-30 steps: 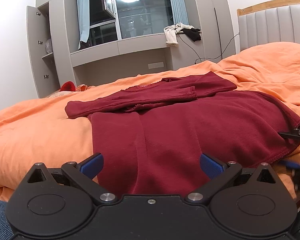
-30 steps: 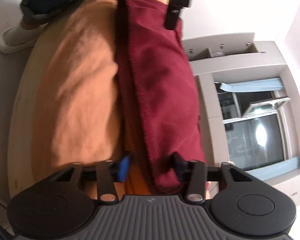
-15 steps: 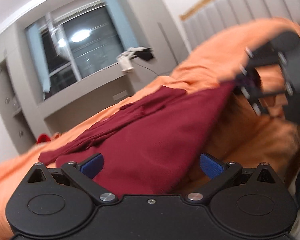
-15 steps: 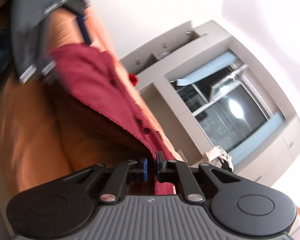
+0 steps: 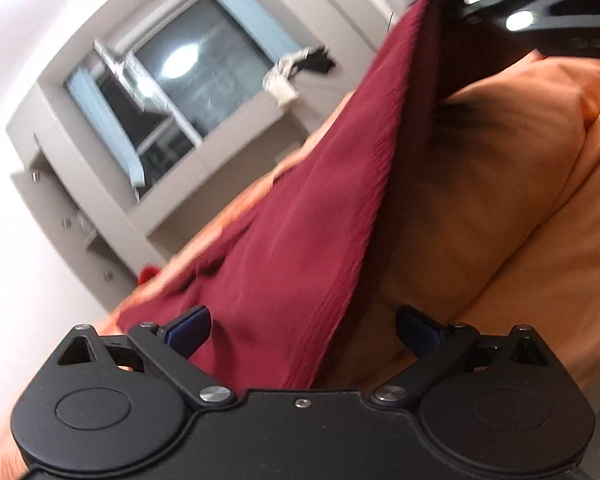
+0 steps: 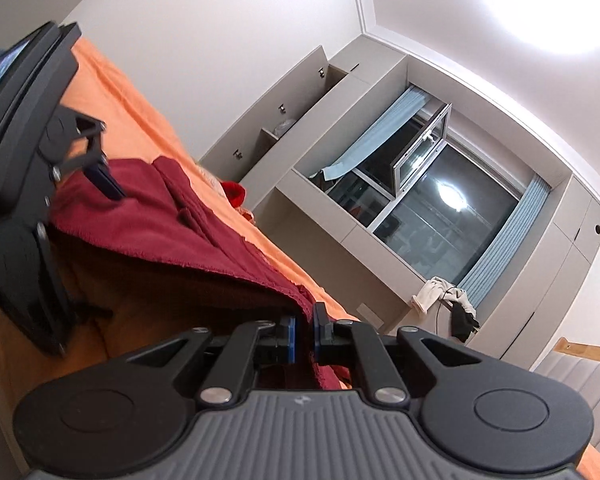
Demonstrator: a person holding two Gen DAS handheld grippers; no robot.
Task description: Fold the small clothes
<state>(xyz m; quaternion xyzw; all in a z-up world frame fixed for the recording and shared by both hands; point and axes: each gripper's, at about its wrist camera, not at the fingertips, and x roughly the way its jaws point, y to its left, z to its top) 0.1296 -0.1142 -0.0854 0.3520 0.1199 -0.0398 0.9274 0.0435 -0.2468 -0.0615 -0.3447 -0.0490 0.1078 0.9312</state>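
While the right gripper (image 6: 303,334) fingers pinch the maroon garment (image 5: 300,216) hem off the orange bed (image 5: 520,208), the left gripper (image 5: 302,328) fingers stand apart around its blurred, cut-off near edge.

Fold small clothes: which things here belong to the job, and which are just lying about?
In the job:
- red garment, one corner lifted
- right gripper, jaws shut on its hem
- left gripper, jaws open around the other corner

Lying about:
- orange bedding
- clothes on the sill
- small red item by the cabinet
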